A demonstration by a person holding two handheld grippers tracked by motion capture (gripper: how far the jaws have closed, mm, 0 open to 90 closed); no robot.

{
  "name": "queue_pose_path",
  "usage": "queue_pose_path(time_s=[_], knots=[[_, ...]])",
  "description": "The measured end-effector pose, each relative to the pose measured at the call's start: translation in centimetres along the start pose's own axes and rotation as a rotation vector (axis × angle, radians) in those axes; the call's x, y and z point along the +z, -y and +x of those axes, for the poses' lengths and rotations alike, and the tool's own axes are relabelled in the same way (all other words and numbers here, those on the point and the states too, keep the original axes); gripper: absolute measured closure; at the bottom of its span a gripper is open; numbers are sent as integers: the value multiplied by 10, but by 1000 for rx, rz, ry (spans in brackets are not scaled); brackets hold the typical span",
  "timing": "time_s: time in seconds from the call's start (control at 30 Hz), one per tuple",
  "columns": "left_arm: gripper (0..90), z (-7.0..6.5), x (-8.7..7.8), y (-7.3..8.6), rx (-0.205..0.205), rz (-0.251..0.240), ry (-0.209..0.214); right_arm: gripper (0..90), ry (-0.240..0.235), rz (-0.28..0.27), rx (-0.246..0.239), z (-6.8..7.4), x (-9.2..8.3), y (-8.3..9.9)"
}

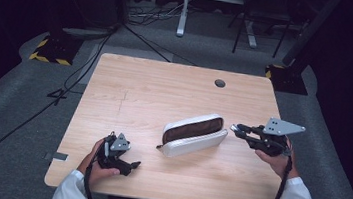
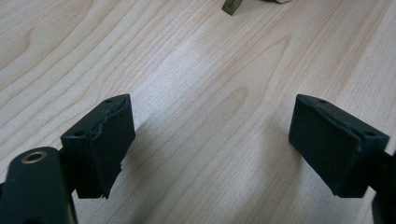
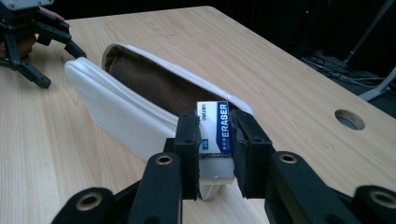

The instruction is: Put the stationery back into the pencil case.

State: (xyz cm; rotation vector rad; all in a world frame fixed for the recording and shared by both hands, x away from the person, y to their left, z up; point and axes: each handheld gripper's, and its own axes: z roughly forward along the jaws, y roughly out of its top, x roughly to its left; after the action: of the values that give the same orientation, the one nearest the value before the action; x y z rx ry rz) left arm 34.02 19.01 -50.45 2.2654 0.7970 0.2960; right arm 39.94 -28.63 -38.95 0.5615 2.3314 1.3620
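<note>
Placing an eraser into an open pencil case. The right tongs [image 3: 215, 140] are closed on a white eraser [image 3: 215, 127] in a blue-and-white sleeve, pinched across its flat faces and held upright at the right-hand end of the case. The white pencil case [image 1: 194, 134], unzipped with its brown lining exposed, lies on the worktop [image 1: 155, 87] a little toward the near edge, its long axis running from near-left to far-right. In the high view the right tongs [image 1: 234, 129] reach leftward from the right edge, the hand [image 1: 278, 159] behind them with the wrist level and the forearm entering from the near-right corner. The left tongs [image 2: 212, 140] stand wide open and empty over bare wood near the near-left corner, resting low in the left hand [image 1: 101, 164], well apart from the case. The step in hand appears to be the carry toward the opening; the next move would call for bringing the eraser over the brown lining, lowering it inside, then parting the jaws.
</note>
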Motion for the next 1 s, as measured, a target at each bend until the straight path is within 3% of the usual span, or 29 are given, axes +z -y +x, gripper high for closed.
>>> queue_pose_path(time_s=[0.57,1.0], knots=[[147,1,0,0,5,-2,1,737,-39,7,-39,5,25,-27],[148,0,0,0,5,-1,1,736,-90,46,-73,13,49,-38]])
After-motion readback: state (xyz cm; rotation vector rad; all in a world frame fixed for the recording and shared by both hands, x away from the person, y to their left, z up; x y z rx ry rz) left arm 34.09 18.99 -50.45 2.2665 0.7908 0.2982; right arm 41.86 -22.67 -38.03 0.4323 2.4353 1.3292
